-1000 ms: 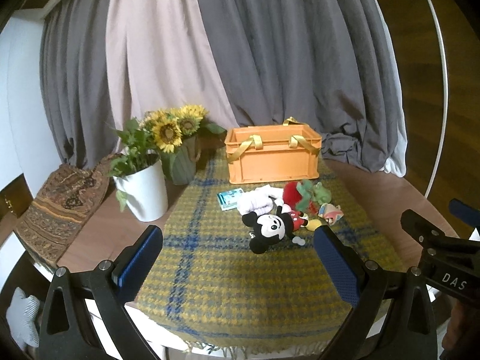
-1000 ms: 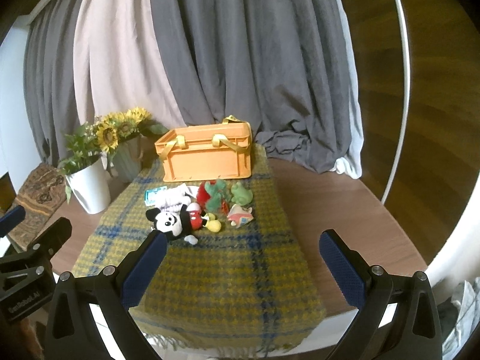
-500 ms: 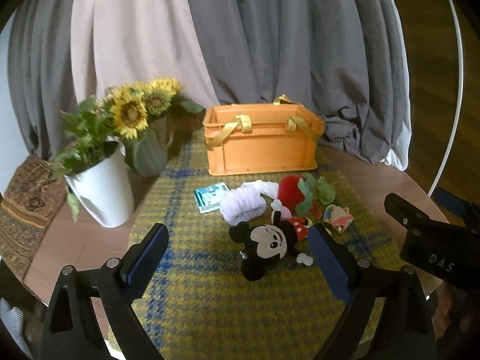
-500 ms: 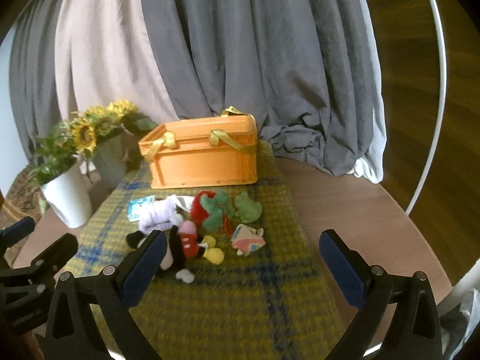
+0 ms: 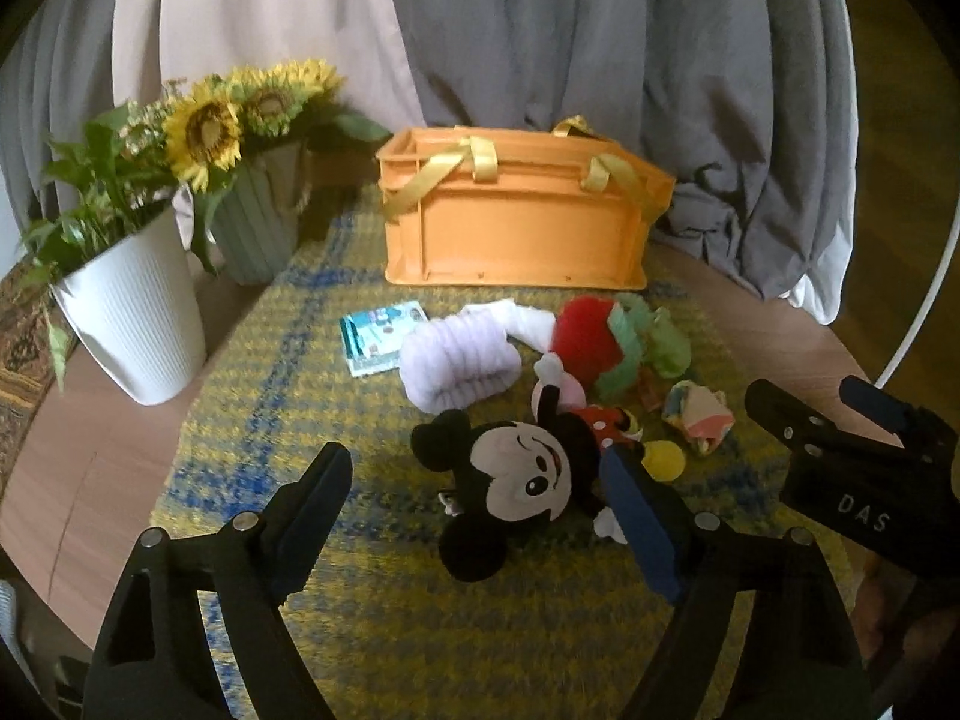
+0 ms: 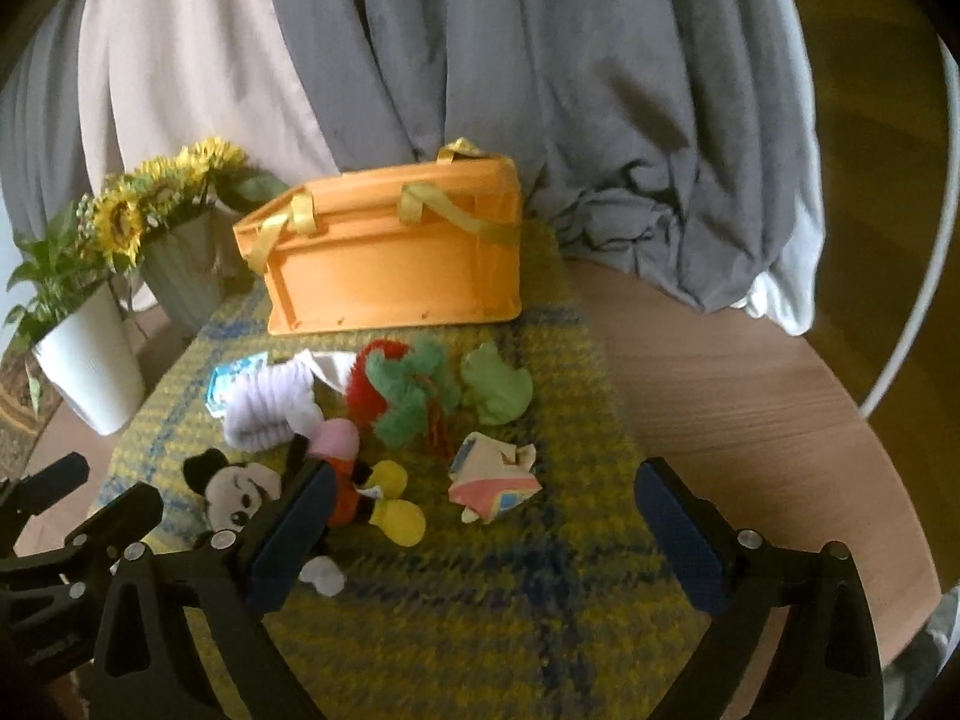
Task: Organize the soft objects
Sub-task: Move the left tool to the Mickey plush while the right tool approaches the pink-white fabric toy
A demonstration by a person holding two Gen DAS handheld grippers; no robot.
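Note:
A Mickey Mouse plush (image 5: 528, 474) lies on the plaid cloth, also seen in the right wrist view (image 6: 240, 492). Behind it are a rolled lilac cloth (image 5: 459, 360), a red and green strawberry plush (image 5: 591, 342), a green plush (image 6: 495, 384) and a small pastel cloth piece (image 6: 492, 477). An orange crate (image 5: 516, 222) with yellow straps stands at the back. My left gripper (image 5: 480, 510) is open, its jaws on either side of Mickey, just above it. My right gripper (image 6: 486, 534) is open and empty, near the pastel piece.
A white planter (image 5: 129, 318) and a green vase of sunflowers (image 5: 258, 234) stand at the back left. A small blue packet (image 5: 378, 342) lies by the lilac roll. Grey and pink curtains hang behind. The round wooden table's edge (image 6: 840, 480) shows at the right.
Both grippers have moved forward and down toward the toys. The left one now brackets Mickey. Both stay open.

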